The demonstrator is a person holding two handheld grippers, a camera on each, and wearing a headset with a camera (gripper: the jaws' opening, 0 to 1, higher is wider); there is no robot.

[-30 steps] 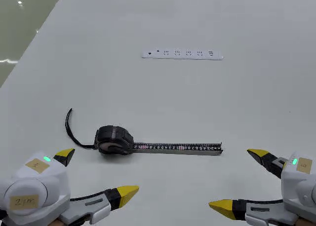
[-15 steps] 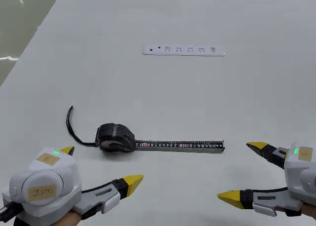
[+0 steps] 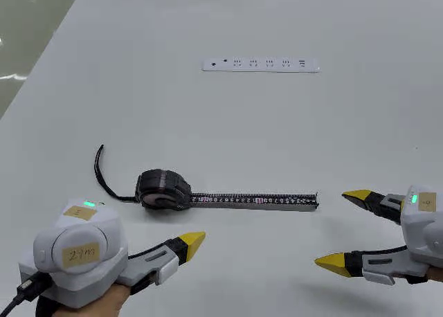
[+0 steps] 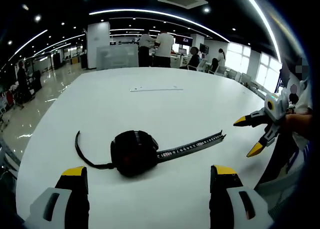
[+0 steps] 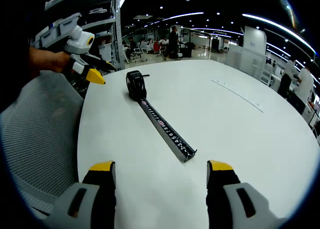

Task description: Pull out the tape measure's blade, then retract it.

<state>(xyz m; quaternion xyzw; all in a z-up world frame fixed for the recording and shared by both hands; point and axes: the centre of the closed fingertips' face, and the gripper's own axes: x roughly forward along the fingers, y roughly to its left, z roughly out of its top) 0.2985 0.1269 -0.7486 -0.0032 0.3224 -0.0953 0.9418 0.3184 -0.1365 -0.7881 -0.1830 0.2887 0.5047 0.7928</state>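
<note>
Bare surface [image 3: 277, 137] on every side of the tape measure [image 3: 163, 189]; free passage from the near edge straight to its case. Low obstacles only: the drawn-out blade [image 3: 256, 200] lying flat to the right of the case, the strap [image 3: 104, 175] curling off to the left. Open gap between the blade's tip and the right tool [image 3: 344, 228], likewise between the case and the left tool [image 4: 148, 171]. Power strip [image 3: 261, 65] well beyond, flat, far from both.

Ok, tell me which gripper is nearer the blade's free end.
The right gripper, open just beyond the blade's hooked tip; the left gripper sits at the other end, near the black case.
</note>
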